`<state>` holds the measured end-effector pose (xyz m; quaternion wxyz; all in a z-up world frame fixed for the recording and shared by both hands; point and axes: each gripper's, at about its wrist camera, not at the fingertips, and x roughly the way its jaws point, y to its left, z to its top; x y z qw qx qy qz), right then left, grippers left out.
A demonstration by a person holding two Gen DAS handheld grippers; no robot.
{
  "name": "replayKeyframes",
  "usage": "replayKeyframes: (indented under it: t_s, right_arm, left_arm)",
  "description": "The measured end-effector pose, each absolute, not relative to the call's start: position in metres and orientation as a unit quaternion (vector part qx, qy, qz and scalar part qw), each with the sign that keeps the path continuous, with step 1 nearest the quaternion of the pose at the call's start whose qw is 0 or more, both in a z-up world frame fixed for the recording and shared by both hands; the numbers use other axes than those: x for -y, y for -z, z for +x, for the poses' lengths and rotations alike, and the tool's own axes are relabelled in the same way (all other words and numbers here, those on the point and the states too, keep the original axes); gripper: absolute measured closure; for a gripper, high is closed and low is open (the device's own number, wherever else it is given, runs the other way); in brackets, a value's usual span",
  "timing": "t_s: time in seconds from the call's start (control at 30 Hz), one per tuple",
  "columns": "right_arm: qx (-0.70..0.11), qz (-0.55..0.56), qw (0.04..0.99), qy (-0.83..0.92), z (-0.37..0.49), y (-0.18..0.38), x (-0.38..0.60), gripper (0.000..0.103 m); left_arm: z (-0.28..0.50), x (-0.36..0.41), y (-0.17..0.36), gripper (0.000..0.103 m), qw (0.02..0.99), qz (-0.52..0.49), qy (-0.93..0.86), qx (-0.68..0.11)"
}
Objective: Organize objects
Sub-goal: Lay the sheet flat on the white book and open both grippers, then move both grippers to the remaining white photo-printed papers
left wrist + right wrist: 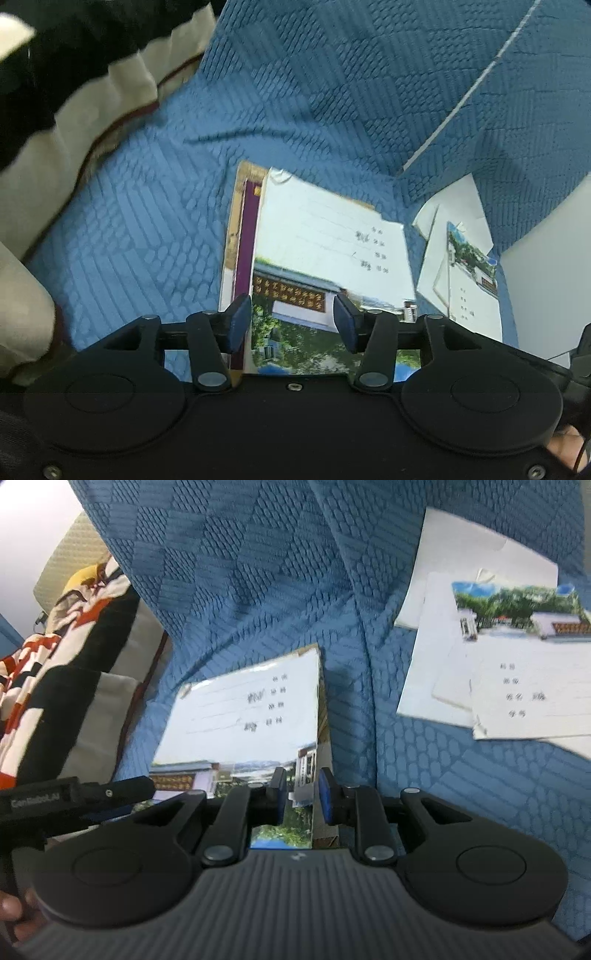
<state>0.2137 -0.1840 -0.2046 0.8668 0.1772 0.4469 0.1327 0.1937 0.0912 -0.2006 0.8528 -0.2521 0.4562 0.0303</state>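
- The blue quilted cover point(295, 92) fills most of both frames; it lies in folds, with a raised flap edged in white at the upper right of the left wrist view. I see bare cloth above and to the left of the books.
- I count two groups of paper things: a stack of booklets point(325, 240) at centre, and a second booklet on loose white sheets point(517, 657) at the right, well apart from the stack.
- A striped blanket point(55, 672) is bunched along the left edge.
- My left gripper point(291, 323) points steeply down over the stack's near edge; its jaws stand apart, and I cannot see the pads pressing anything.
- My right gripper point(303, 794) also tilts down, its jaws narrowed around the stack's right corner; whether they pinch it I cannot tell.
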Motion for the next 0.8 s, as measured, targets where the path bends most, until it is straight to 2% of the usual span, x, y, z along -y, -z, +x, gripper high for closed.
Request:
replayKeyframes:
  t_s: [0.47, 0.8]
  right_arm:
    - [-0.385, 0.159, 0.898, -0.139, 0.164, 0.141, 0.208, 0.08]
    - [-0.372, 0.154, 0.908, -0.119, 0.12, 0.124, 0.227, 0.08]
  left_arm:
    - [0.168, -0.042, 0.136, 0.054, 0.894, -0.205, 0.02, -0.397]
    - [0.157, -0.001, 0.109, 0.051, 0.897, -0.213, 0.071, -0.381]
